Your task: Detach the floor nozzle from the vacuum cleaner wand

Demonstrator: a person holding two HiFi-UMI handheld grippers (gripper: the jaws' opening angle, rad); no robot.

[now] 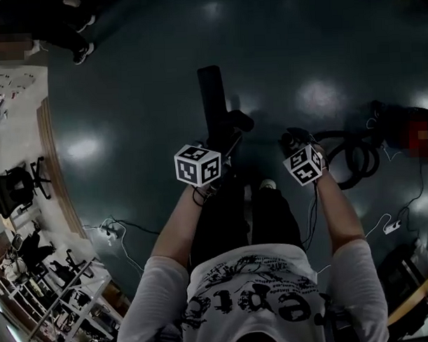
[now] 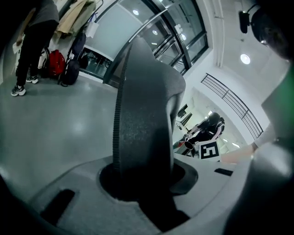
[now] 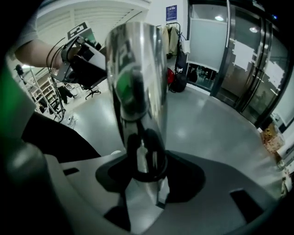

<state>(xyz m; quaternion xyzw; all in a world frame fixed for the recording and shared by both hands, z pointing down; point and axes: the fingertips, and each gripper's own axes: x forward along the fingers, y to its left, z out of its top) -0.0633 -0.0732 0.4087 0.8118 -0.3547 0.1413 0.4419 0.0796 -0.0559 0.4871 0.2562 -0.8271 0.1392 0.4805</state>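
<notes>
In the head view the black floor nozzle [image 1: 213,97] sticks out ahead of my left gripper [image 1: 223,140], which is shut on its neck. The left gripper view shows that dark ribbed neck [image 2: 142,119] filling the space between the jaws of the left gripper [image 2: 143,186]. My right gripper [image 1: 297,139] is shut on the chrome wand [image 3: 135,73], which stands between the jaws of the right gripper [image 3: 147,172]. Nozzle and wand are apart: the wand's open end [image 2: 188,145] shows to the right of the nozzle.
A black hose [image 1: 353,155] loops from the wand to the red vacuum cleaner body [image 1: 414,128] at the right. Cables [image 1: 121,229] and a power strip [image 1: 391,227] lie on the dark floor. Chairs and racks [image 1: 18,191] stand at the left. Another person [image 1: 69,31] stands far left.
</notes>
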